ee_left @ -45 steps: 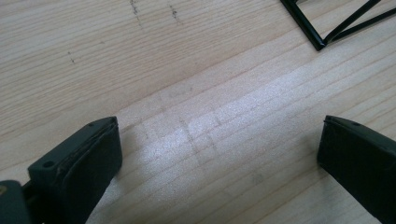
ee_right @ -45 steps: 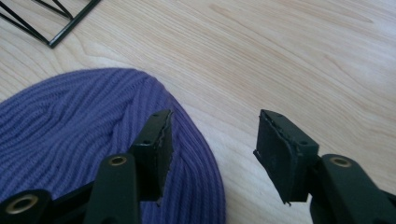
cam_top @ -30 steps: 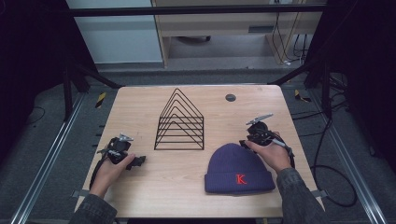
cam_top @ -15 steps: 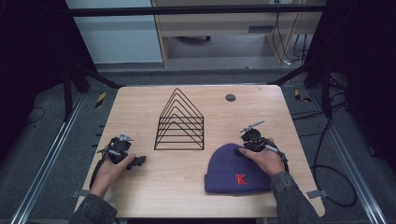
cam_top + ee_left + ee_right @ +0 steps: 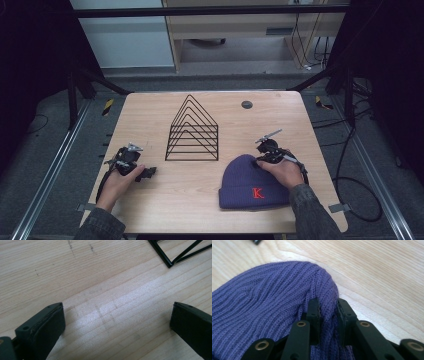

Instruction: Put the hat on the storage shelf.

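I hold a gripper in each hand at a wooden table point(image 5: 150, 115). My right gripper point(image 5: 328, 312) has its two black jaws pinched together on a fold of the purple hat point(image 5: 267, 302), right at the rounded top of it. In the right gripper view the hat spreads out from the jaws toward 9 o'clock and 10 o'clock, and bare wood shows at 1 o'clock and 3 o'clock. From the high view the hat point(image 5: 245, 185) lies flat near the 5 o'clock part of the table, with a red letter K on its band, and my right hand point(image 5: 282, 170) rests at its 1 o'clock edge. My left gripper point(image 5: 117, 317) has its jaws wide apart with nothing between them, just the wood. A corner of the black wire rack point(image 5: 172, 255) shows at 1 o'clock in that view. From above, my left gripper point(image 5: 145, 172) sits near 8 o'clock on the table, well apart from the hat. The wire rack point(image 5: 192, 130) stands between my two hands, a bit farther from me. A small dark round thing point(image 5: 246, 104) lies near 1 o'clock on the table.
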